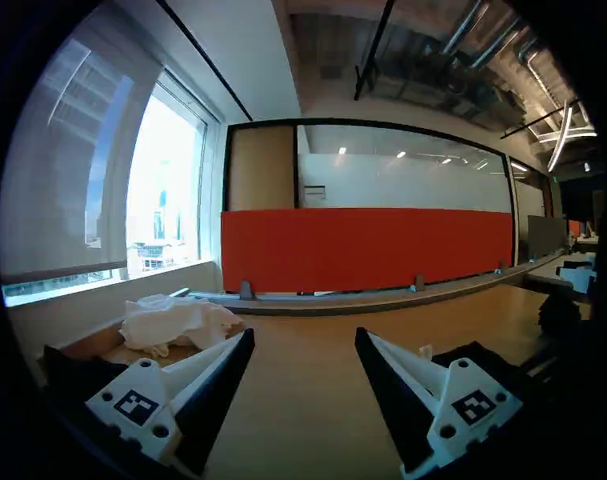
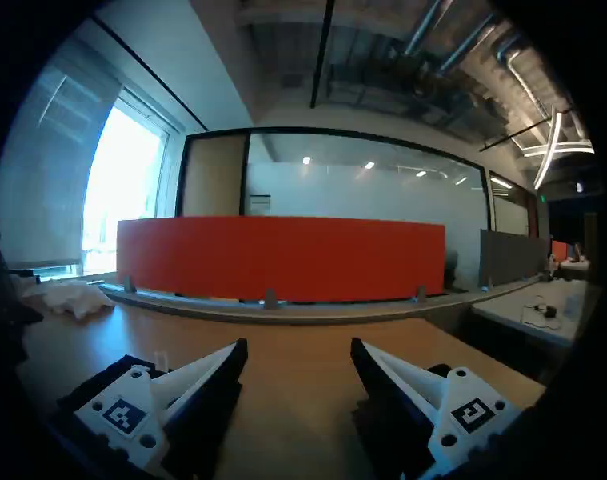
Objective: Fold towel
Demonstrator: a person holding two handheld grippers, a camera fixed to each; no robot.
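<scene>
Towel (image 1: 175, 320) lies as a white, crumpled heap on the wooden bench (image 1: 303, 424), close under the window (image 1: 163, 200). In the left gripper view it sits at about ten o'clock from the left tool (image 1: 303, 372), just past the tip of that tool's left finger and not held by it. The left tool's fingers are spread wide, with bare bench between them. In the right gripper view the towel (image 2: 63, 298) shows at about nine o'clock, well apart from the right tool (image 2: 297, 376), whose fingers are also spread with nothing between them. A red partition (image 1: 367, 248) runs along the bench's far edge at twelve o'clock. Dark cloth (image 1: 495, 360) lies by the left tool's right finger.
</scene>
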